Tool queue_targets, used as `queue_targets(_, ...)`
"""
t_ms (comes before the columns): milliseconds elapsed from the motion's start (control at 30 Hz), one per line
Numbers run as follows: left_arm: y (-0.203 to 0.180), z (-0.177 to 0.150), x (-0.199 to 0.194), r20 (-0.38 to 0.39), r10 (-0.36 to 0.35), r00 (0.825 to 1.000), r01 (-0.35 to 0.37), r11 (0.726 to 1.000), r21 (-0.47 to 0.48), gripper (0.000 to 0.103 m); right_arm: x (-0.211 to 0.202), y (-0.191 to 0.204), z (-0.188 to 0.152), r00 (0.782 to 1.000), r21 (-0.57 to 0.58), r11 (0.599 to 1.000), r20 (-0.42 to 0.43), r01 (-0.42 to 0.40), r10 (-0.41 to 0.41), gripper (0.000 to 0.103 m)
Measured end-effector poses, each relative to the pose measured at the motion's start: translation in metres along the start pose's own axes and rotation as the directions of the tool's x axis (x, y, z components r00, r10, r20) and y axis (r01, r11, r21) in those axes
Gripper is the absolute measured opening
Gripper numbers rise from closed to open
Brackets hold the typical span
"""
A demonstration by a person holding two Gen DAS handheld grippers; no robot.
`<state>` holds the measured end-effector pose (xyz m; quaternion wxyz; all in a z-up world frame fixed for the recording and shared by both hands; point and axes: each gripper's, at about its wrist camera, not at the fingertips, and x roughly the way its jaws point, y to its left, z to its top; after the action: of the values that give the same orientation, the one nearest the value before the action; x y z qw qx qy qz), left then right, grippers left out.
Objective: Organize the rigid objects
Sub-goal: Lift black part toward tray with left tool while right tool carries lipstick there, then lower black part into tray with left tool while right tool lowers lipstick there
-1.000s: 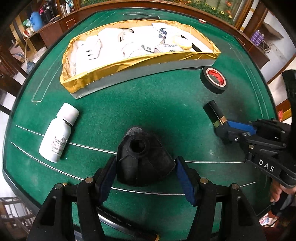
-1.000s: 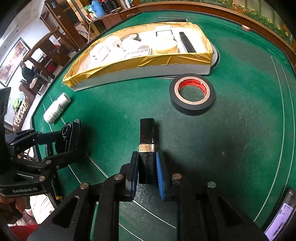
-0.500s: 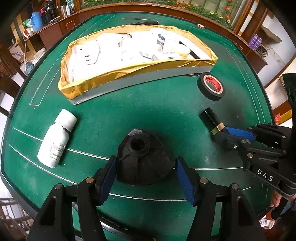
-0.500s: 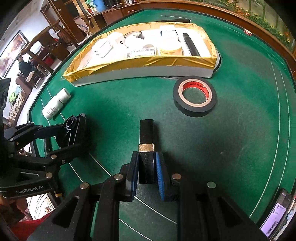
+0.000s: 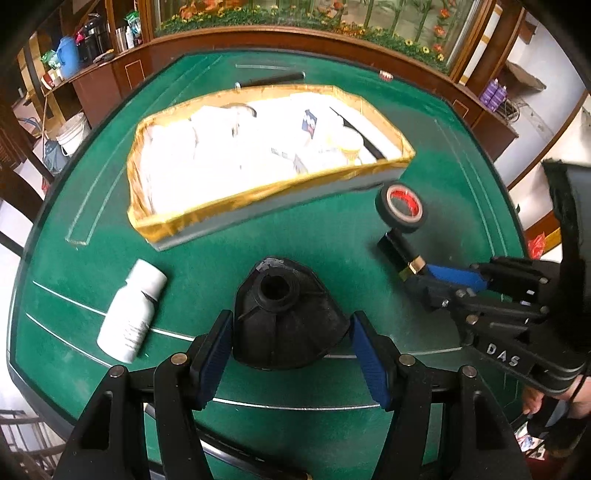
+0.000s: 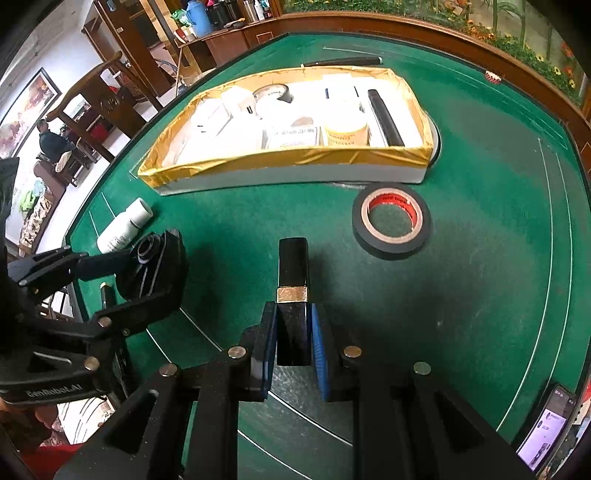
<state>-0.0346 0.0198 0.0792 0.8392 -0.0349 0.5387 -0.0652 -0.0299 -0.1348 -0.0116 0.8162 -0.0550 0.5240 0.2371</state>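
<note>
Two grippers work over a green felt table (image 6: 480,155) with white inlaid lines and a wooden rim; behind it a planter of flowers (image 5: 332,18), dark wood shelving with a blue jug (image 6: 195,16), and a seated person (image 6: 51,140) far left in the right wrist view.

Left gripper (image 5: 291,343) has its blue pads clamped on the wide base of a black cone-shaped part (image 5: 284,314), hole facing up; whether it rests on the felt or is lifted is hard to tell from the fisheye. Right gripper (image 6: 293,339) is closed narrow on a black lipstick tube (image 6: 293,291) with a gold band, tube pointing forward toward the tray.

Gold-lined tray (image 6: 295,157) sits mid-table, already packed with white boxes, chargers, a cream jar (image 6: 345,133) and a long black bar (image 6: 384,118) along its right side (contents washed out in the left wrist view). Black tape roll (image 6: 391,221) with a red core lies flat just in front of the tray's right corner, between tube tip and tray, slightly right of a straight line. White bottle (image 5: 131,310) lies on its side left of the cone, near the tray's left corner. Thin black rod (image 6: 343,62) lies on the felt behind the tray. Phone (image 6: 546,428) with a lit screen sits at the table's near right edge.
</note>
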Motion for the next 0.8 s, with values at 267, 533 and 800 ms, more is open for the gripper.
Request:
queue_targets(267,0.02,0.026,-0.022,0.062,-0.016,0.998,0.019,0.999,-0.05,0.067,-0.008,0.004,0.012,1.0,-0.01,1.0,0.022,0.001,0.0,0.017)
queue_targets(533,0.043,0.054,-0.027,0.094,-0.012,0.995,0.02,0.996,-0.086,0.067,-0.013,0.011,0.022,0.999,-0.027,1.0,0.036,0.002,-0.001,0.017)
queue_targets(800,0.058,0.072,-0.009,0.078,0.0,0.997,0.007,0.996,-0.094,0.067,-0.022,0.014,0.049,0.997,-0.043,0.999,0.073,0.015,-0.012,0.017)
